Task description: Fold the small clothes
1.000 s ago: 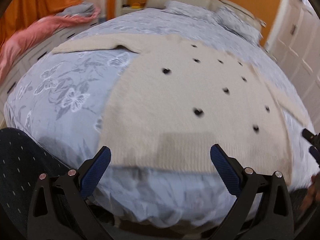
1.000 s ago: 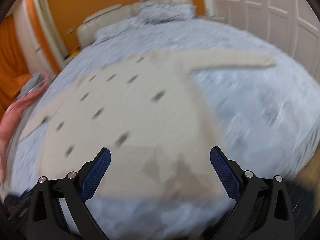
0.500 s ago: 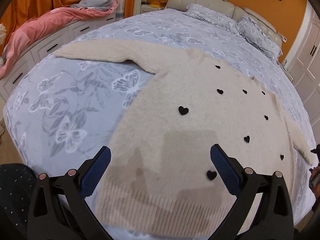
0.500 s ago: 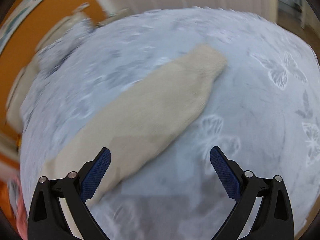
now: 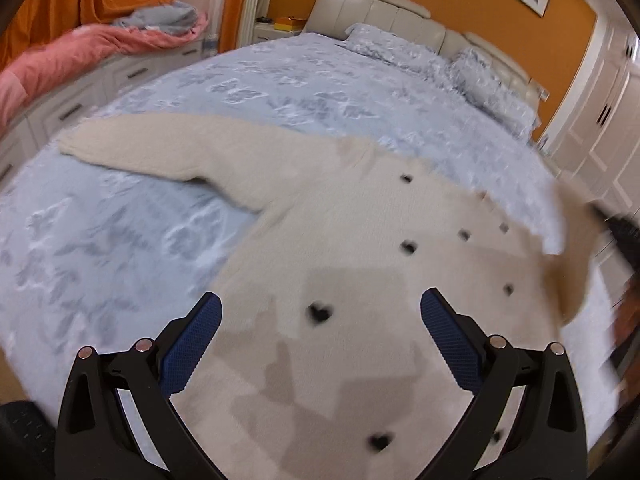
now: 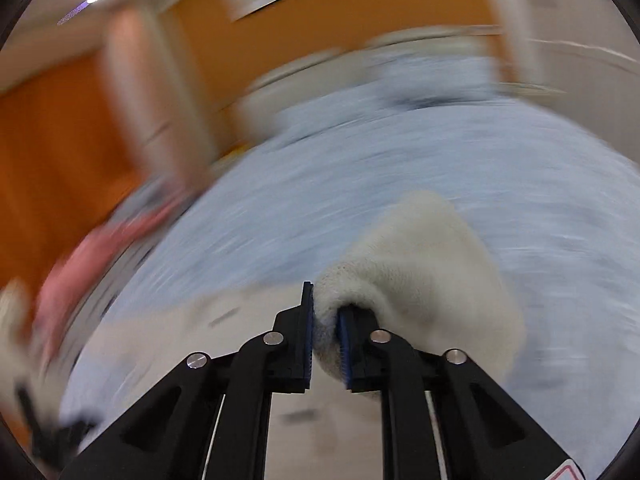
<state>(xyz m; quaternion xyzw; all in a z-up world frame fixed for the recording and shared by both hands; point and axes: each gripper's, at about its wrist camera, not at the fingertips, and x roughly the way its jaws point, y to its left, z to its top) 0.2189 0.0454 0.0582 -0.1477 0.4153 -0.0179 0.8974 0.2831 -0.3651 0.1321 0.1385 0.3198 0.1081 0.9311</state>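
A cream sweater with small black hearts (image 5: 360,248) lies flat on the bed, its left sleeve (image 5: 168,148) stretched out to the left. My left gripper (image 5: 320,320) is open and empty, hovering above the sweater's body. My right gripper (image 6: 326,320) is shut on the cuff of the right sleeve (image 6: 420,256) and holds it lifted off the bed. In the left wrist view that raised sleeve (image 5: 576,256) shows blurred at the right edge.
The bed has a pale blue butterfly-print cover (image 5: 120,232), pillows (image 5: 400,52) and a beige headboard (image 5: 380,12) at the far end. A pink blanket (image 5: 60,60) lies on drawers at the left. White wardrobe doors (image 5: 600,120) stand at the right.
My right gripper went from open above the right sleeve to shut on its cuff and lifted it. My left gripper moved forward over the sweater's body, still open.
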